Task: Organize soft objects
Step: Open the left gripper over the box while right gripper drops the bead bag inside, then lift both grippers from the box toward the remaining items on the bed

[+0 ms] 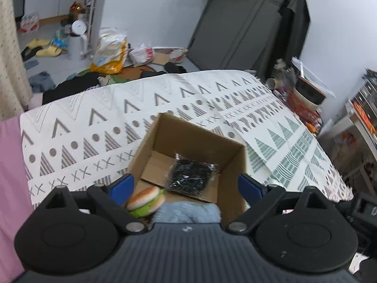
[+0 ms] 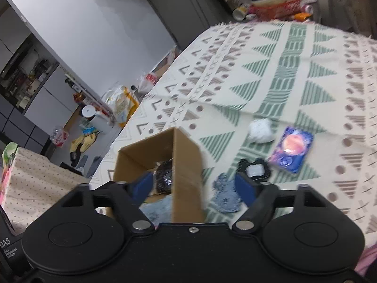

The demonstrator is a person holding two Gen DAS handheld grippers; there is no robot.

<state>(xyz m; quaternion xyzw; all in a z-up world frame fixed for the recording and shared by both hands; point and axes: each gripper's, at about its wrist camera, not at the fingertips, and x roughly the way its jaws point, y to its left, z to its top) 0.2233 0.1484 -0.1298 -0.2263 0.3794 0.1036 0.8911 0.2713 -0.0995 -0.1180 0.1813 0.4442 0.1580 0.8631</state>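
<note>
Left gripper (image 1: 186,186): jaws wide open, empty, above the box.
Box (image 1: 200,139): held 3 items: burger toy (image 1: 146,201), blue fluffy cloth (image 1: 188,212), black packet (image 1: 190,176).
Right gripper (image 2: 195,186): jaws wide open, empty, over the box's right wall.
Bedspread (image 2: 294,70): 4 items remained out: denim piece (image 2: 225,197), black pouch (image 2: 254,169), white ball (image 2: 260,131), purple packet (image 2: 292,149).
Progress: judged roughly halfway.

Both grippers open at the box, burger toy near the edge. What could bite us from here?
1. The burger toy seems mid-drop beside the left gripper; it may bounce off the cardboard box rim.
2. The right gripper straddles the box wall and might tip the box.
3. White ball, purple packet and denim piece lie scattered; reaching could scatter them further.
</note>
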